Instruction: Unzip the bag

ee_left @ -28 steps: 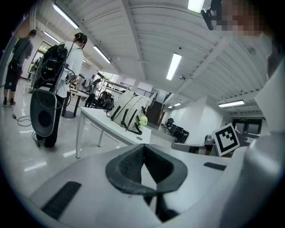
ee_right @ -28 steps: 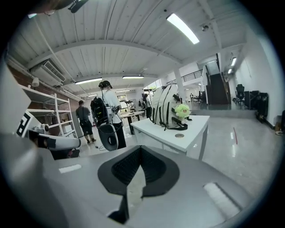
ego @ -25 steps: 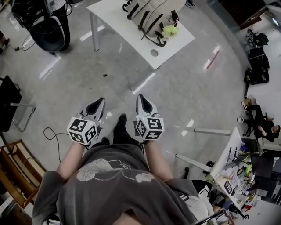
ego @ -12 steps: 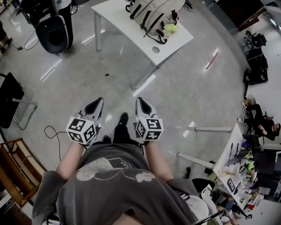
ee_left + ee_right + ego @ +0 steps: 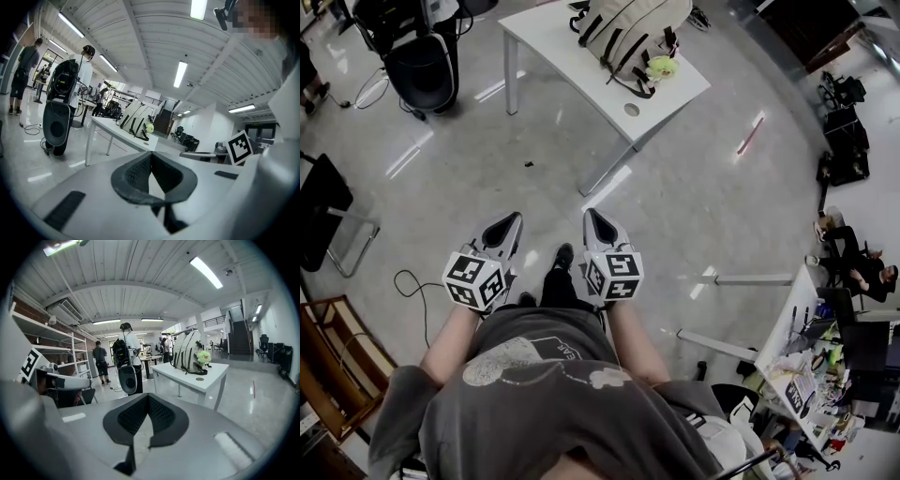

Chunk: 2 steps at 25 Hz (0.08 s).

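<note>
Approach | left gripper, right gripper: jaws together, empty | bag well ahead of jaws, to be neared before opening

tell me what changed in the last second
Almost nothing changed. The right gripper edged slightly toward the left gripper, and nothing was taken hold of or let go. Both stay shut and empty in front of the person's body, well short of the bag, which lies untouched on the table.
</note>
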Motion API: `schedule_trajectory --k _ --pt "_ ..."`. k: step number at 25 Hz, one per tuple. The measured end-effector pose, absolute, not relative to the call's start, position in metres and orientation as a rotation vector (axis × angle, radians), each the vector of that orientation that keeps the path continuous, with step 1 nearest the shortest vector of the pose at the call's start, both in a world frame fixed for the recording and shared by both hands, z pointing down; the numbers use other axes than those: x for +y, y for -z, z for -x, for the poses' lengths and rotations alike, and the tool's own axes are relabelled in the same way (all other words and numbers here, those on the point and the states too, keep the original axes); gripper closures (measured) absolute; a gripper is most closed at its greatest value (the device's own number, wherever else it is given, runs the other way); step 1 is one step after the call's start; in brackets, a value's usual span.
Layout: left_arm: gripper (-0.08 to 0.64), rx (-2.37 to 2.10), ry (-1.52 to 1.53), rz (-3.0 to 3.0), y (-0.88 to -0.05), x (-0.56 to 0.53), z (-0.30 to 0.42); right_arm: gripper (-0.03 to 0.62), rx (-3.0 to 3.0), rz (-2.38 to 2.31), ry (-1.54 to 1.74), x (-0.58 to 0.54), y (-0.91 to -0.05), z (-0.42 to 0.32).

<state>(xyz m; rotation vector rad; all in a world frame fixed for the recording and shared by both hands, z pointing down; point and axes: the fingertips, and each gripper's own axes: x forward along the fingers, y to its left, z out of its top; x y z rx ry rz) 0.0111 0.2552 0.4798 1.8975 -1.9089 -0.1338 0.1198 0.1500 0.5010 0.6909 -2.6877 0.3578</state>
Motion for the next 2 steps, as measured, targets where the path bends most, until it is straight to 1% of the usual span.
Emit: schedule_trajectory --k 2 --pt "0.554 -1.912 0.136 -1.896 -0.4784 0.2565 -0.0100 0.594 -2.685 -0.686 -0.357 0.1519 -0.5012 -0.1205"
